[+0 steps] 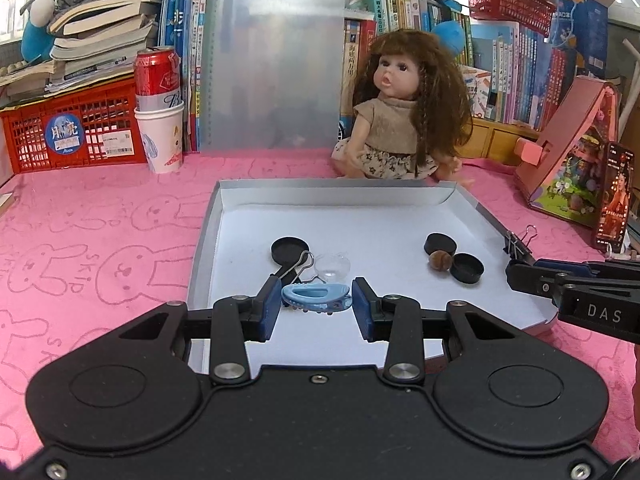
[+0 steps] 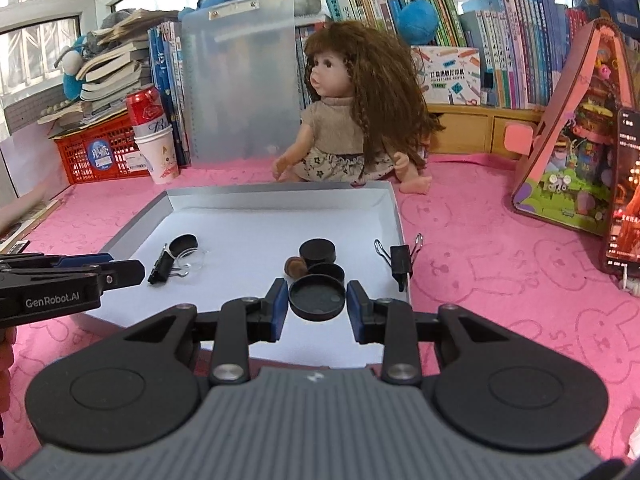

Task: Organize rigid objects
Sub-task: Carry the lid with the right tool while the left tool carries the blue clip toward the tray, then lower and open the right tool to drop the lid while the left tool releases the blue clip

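My left gripper (image 1: 317, 307) is shut on a light blue hair clip (image 1: 316, 295), held over the near part of a shallow white tray (image 1: 360, 228). In the right wrist view my right gripper (image 2: 317, 307) is shut on a black round lid (image 2: 317, 298) above the tray (image 2: 260, 228). On the tray floor lie a black lid (image 1: 290, 249), a black binder clip (image 1: 294, 271), a clear round piece (image 1: 332, 266), two black caps (image 1: 440, 243) (image 1: 467, 267) and a brown walnut (image 1: 440, 260). A second binder clip (image 2: 401, 262) sits on the tray's right rim.
The pink rabbit-print cloth (image 1: 100, 220) covers the table. A doll (image 1: 400, 120) sits behind the tray. A red can in a paper cup (image 1: 160, 112), a metal clipboard (image 1: 272, 68) and a red crate (image 1: 72, 132) stand at the back. A pink toy house (image 2: 576, 140) and a phone (image 2: 628, 192) are at the right.
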Tool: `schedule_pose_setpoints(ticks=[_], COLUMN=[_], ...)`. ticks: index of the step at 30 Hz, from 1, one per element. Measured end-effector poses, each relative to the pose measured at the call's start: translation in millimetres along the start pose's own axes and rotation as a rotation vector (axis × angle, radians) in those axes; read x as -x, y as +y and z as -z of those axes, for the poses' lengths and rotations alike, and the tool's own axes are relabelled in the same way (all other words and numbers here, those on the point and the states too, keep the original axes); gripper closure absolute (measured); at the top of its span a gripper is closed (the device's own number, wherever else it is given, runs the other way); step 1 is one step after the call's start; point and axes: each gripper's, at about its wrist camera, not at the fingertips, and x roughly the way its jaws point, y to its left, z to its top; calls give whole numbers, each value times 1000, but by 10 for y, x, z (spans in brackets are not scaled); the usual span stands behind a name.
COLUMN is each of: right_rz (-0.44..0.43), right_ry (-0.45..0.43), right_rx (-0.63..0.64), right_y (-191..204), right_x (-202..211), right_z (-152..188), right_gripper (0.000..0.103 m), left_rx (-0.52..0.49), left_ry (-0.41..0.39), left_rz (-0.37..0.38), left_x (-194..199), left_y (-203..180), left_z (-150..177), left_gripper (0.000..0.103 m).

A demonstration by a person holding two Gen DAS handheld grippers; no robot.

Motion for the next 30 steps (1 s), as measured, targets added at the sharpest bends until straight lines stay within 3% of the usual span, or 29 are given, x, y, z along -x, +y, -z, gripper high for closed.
schedule_pose_setpoints(ticks=[16, 30], right_rz=[-9, -7], right_ry=[156, 189], right_rx=[-11, 12], right_y=[-55, -25], right_x=[-449, -708], right_z=[-59, -198], right_gripper=[66, 66], left_rx=[30, 37], left_ry=[95, 118], left_rz=[-16, -36], left_x=[-386, -635], left_y=[97, 147], left_z=[-26, -87], left_gripper=[67, 67])
